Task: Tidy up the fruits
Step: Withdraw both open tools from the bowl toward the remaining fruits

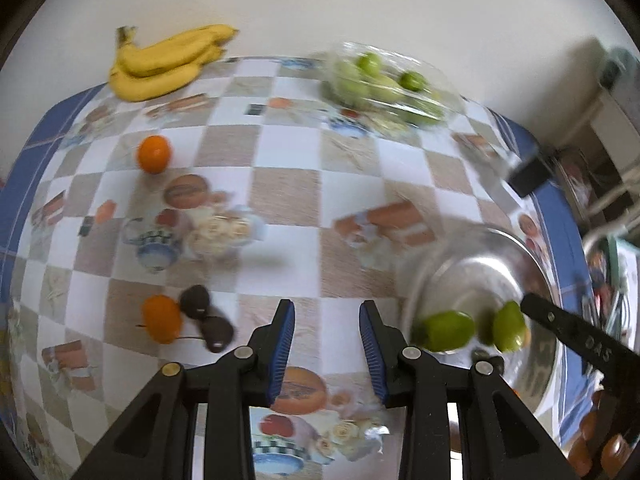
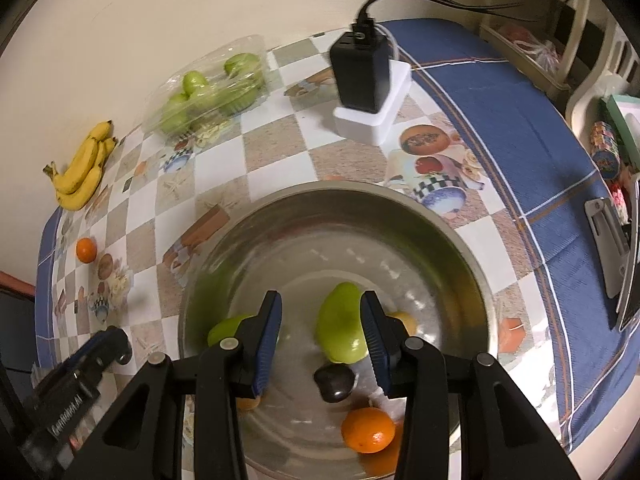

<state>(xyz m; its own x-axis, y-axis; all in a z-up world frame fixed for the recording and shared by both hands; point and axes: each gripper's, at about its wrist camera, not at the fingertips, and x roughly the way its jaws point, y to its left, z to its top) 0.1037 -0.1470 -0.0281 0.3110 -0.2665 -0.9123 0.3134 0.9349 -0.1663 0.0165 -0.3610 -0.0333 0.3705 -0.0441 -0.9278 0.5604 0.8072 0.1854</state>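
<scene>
My left gripper hangs open over the checked tablecloth, with nothing between its blue pads. To its left lie an orange and two dark fruits. A second orange sits farther back. My right gripper is open above the steel bowl. In the bowl lie a green fruit, another green fruit, a dark fruit and an orange. The green fruit shows partly behind the right finger, and the pads do not press on it.
Bananas and a clear plastic box of green fruits stand by the back wall. A black charger on a white block sits behind the bowl. The table's right edge carries blue cloth, with chairs and clutter beyond.
</scene>
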